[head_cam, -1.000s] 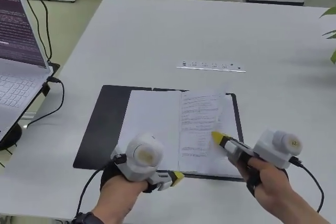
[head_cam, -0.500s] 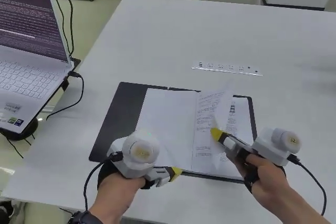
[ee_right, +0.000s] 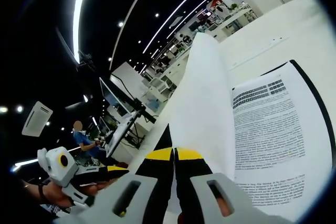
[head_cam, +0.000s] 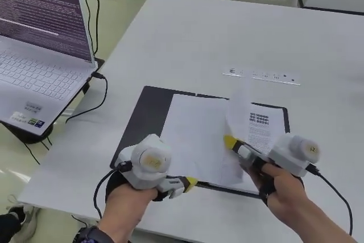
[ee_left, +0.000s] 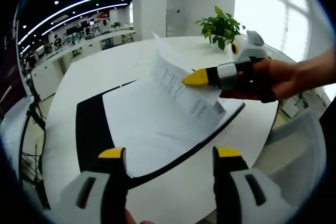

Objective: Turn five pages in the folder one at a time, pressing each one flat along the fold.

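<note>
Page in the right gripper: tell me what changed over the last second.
The right gripper, shut on the page, has lifted it and swung it up toward the fold, uncovering the next printed sheet. The left gripper stayed open at the near edge of the folder, which lay unmoved.

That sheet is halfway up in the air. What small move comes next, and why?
Probably swing the right tongs leftward over the fold: they are shut on the page, which is lifted mid-turn, while the open left tongs hover at the near edge of the folder.
</note>
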Demonstrator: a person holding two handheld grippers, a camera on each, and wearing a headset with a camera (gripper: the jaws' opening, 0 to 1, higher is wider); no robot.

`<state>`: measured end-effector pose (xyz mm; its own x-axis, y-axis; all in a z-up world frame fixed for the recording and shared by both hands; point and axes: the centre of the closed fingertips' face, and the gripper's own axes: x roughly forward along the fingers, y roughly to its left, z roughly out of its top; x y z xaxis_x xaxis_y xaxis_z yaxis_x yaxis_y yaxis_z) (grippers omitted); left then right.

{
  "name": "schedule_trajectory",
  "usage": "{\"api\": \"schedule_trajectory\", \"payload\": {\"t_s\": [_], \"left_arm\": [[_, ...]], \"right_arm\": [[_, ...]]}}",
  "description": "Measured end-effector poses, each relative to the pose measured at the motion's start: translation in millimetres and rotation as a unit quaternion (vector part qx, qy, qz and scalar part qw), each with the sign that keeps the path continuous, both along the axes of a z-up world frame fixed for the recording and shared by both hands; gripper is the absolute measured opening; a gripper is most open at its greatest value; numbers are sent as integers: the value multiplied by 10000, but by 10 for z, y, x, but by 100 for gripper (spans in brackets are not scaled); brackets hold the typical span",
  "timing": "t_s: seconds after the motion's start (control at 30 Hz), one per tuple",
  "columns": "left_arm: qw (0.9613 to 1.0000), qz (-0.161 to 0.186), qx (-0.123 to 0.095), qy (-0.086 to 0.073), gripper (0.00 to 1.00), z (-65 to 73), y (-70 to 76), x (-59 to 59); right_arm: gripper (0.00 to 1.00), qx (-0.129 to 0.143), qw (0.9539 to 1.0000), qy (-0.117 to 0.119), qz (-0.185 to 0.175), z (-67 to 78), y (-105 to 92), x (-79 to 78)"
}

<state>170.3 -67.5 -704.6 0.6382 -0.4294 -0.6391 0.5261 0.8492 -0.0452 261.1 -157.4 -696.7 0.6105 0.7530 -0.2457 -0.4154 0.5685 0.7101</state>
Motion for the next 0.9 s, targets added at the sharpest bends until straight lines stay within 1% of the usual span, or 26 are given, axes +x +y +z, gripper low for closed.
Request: {"api": "schedule_trajectory", "payload": {"t_s": [0.13, 0.4, 0.47, 0.53, 0.63, 0.7, 0.9], "left_arm": [[10000, 78, -26, -6, 66, 10, 73, -5], [9997, 223, -57, -20, 66, 33, 221, -34], [9997, 258, -47, -12, 66, 20, 265, -44], [9996, 288, -33, 0, 65, 18, 304, -63], [9992, 378, -89, 21, 65, 9, 371, -87], [9991, 409, -57, 29, 65, 6, 421, -107], [9985, 543, -89, 45, 64, 13, 516, -166]], "right_arm": [[0, 51, 9999, 2, 122, 30, 213, -8], [0, 112, 9994, 68, 320, 15, 534, -11], [0, 124, 9991, 88, 397, 7, 623, -37], [0, 112, 9987, 131, 472, -25, 703, -56], [0, 121, 9983, 232, 529, -101, 809, -94], [0, 160, 9980, 285, 532, -107, 858, -104], [0, 207, 9972, 455, 553, -192, 1020, -105]]}}
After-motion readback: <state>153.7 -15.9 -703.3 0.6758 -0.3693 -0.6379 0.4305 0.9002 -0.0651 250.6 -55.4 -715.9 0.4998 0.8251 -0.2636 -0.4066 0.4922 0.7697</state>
